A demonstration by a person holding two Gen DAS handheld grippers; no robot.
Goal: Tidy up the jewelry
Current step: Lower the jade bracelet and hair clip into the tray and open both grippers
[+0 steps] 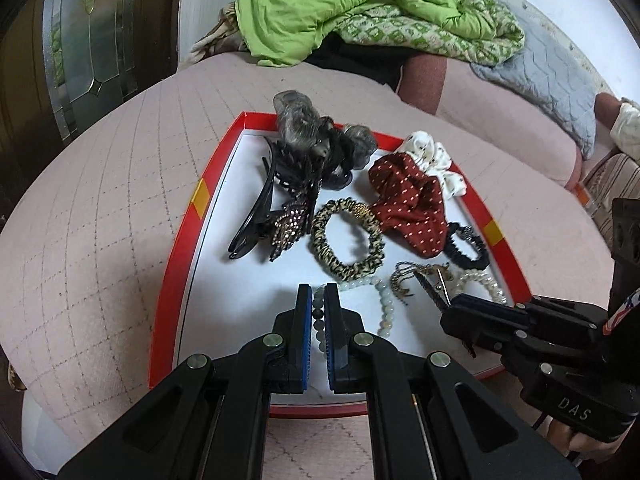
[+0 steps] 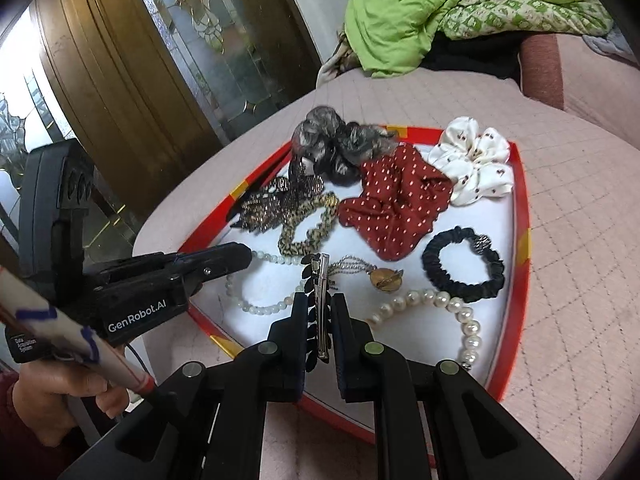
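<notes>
Left tongs point(image 1: 318, 312), lower centre of frame, clamped shut on pale bead bracelet point(image 1: 386, 308); right tongs point(image 2: 320, 320) nearly shut, pinching black leaf hair clip point(image 2: 320, 280) over red-rimmed tray point(image 2: 524, 216) on pink quilted bed point(image 1: 100, 220). Step judged: lifting both pieces for sorting; next move calls for clear tray spot. Legible: "GenRobot.AI", "DAS".

Home bedroom: quilted pink bedspread point(image 1: 100, 240), rumpled green blanket point(image 1: 320, 4), wooden leaded-glass door point(image 2: 160, 60).
</notes>
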